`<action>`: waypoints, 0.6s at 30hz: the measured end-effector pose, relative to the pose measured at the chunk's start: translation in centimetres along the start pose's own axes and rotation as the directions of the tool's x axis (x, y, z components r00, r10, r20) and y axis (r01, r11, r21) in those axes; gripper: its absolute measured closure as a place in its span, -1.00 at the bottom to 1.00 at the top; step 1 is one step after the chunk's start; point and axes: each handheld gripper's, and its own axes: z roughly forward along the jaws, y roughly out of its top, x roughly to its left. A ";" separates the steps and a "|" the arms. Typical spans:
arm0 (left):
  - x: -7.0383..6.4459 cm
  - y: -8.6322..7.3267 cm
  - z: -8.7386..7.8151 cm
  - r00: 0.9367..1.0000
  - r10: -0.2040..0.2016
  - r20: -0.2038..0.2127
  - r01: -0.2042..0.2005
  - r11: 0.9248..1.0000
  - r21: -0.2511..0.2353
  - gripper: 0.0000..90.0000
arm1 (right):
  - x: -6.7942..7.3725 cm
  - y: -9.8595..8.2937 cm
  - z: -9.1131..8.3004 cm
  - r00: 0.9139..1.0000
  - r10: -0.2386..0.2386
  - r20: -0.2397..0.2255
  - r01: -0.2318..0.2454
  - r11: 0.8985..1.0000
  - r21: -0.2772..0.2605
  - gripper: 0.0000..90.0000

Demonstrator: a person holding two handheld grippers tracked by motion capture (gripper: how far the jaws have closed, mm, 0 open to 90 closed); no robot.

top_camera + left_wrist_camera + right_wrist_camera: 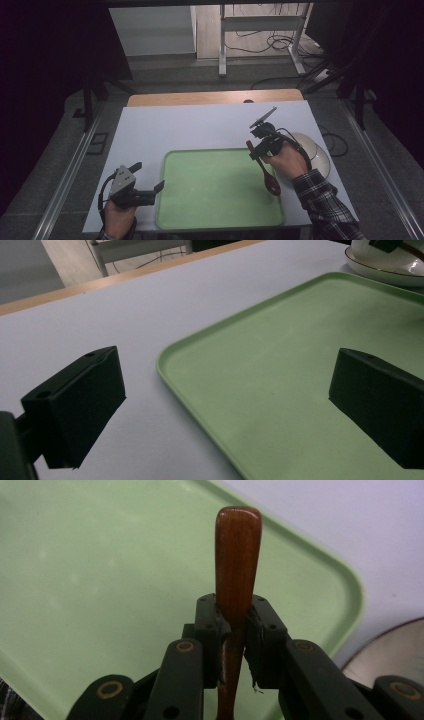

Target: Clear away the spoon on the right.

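A green tray (pixel 220 200) is lying on the counter (pixel 200 125). The right gripper (pixel 261 145) is clamping a wooden spoon (pixel 265 172) by its handle over the tray's right edge — bowl end hanging nearer. The left gripper (pixel 150 182) is hovering at the tray's left edge, jaws gaping wide — gripping nothing.

Left gripper (pixel 148 181), lower left of high view: black body, grey three-cornered plate with small holes on top, black cable looping at its left side. In left gripper view, two blocky matte-black jaws, small round holes in the left one's top edge

Right gripper (pixel 256 148), right of centre: black, grey plate on top, black cable curling round. In right gripper view, black linkage arms with brass-ringed pivots and small screws

Plaid sleeve (pixel 327 207), dark with pale lines, lower right
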 end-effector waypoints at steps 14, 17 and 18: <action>0.0 0.0 0.0 1.000 -0.001 0.000 0.001 1.000 0.000 -0.97 | 0.7 -1.1 3.5 1.000 0.006 -0.002 -0.006 1.000 0.015 0.73; 0.0 0.0 0.0 1.000 0.000 0.000 0.000 1.000 0.000 -0.97 | 0.6 -1.5 3.8 1.000 0.008 -0.004 -0.008 1.000 0.010 0.72; 0.0 0.0 0.0 1.000 0.000 0.000 0.000 1.000 0.000 -0.97 | 0.6 -1.5 3.8 1.000 0.008 -0.004 -0.008 1.000 0.010 0.72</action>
